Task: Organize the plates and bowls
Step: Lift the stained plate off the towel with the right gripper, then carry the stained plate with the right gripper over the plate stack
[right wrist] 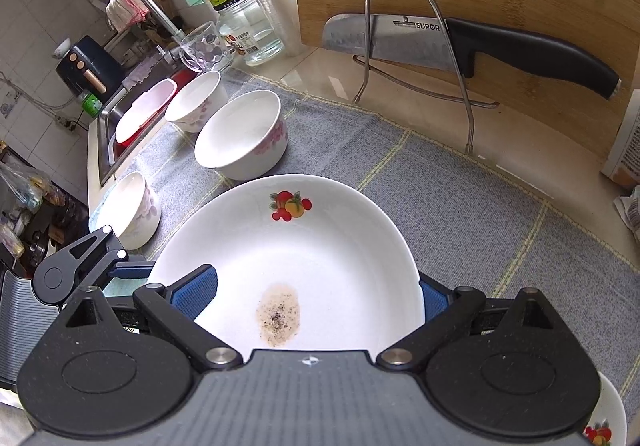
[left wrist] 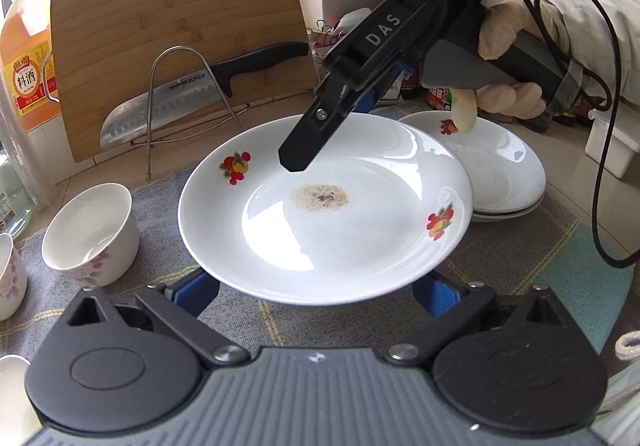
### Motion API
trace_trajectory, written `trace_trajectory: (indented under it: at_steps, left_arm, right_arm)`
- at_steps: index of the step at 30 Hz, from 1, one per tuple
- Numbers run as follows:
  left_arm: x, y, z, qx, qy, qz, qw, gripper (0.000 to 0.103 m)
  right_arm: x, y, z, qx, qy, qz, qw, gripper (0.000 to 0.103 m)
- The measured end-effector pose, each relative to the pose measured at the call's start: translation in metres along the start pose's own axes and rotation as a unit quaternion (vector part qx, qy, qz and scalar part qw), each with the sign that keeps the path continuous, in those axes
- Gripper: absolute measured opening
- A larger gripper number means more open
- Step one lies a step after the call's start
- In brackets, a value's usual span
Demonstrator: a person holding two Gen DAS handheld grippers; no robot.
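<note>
A white plate (left wrist: 320, 230) with fruit decals and a brown stain hangs a little above the grey mat (left wrist: 500, 262). Its near rim lies over my left gripper (left wrist: 314, 286), whose blue-padded fingers are spread wide beneath it, tips hidden. My right gripper (left wrist: 324, 134) comes in from the upper right and straddles the far rim, one finger above the plate and one behind it. It is open too. In the right wrist view the plate (right wrist: 320, 246) fills the gap of the right gripper (right wrist: 314, 298). Two more plates (left wrist: 504, 170) are stacked at right. Flowered bowls (right wrist: 240, 134) stand at left.
A bamboo cutting board (left wrist: 180, 26) and a knife (left wrist: 160, 106) on a wire rack stand at the back. An oil bottle (left wrist: 28, 78) is at far left. The sink (right wrist: 116, 142), a glass mug (right wrist: 204, 46) and a jar (right wrist: 248, 30) lie beyond the bowls.
</note>
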State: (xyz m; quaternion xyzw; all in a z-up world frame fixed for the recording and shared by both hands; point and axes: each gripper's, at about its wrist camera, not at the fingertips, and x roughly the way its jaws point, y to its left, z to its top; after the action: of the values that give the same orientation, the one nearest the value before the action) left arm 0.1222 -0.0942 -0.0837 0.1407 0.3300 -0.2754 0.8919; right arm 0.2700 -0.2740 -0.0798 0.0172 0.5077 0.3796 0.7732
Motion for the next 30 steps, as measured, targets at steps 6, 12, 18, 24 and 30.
trace_trajectory:
  at_steps: [6, 12, 18, 24, 30]
  left_arm:
    - [-0.008, -0.011, 0.001, 0.007, -0.003, -0.009, 0.9999, 0.102]
    - [-0.010, -0.022, 0.002, 0.015, 0.002, -0.024, 0.9996, 0.102]
    - [-0.009, -0.034, 0.008, 0.033, -0.001, -0.041, 0.9986, 0.102]
    - [-0.002, -0.047, 0.016, 0.050, -0.004, -0.061, 0.9969, 0.102]
    - [0.008, -0.060, 0.022, 0.068, -0.003, -0.086, 0.9940, 0.102]
  right_arm:
    - [-0.013, 0.004, -0.014, 0.003, -0.006, -0.007, 1.000, 0.102]
    - [-0.027, 0.005, -0.029, 0.009, -0.015, -0.015, 1.000, 0.102]
    - [-0.042, 0.001, -0.046, 0.023, -0.025, -0.027, 0.999, 0.102]
    - [-0.060, -0.008, -0.064, 0.042, -0.039, -0.041, 0.998, 0.102]
    - [-0.076, -0.018, -0.081, 0.063, -0.050, -0.055, 0.995, 0.102]
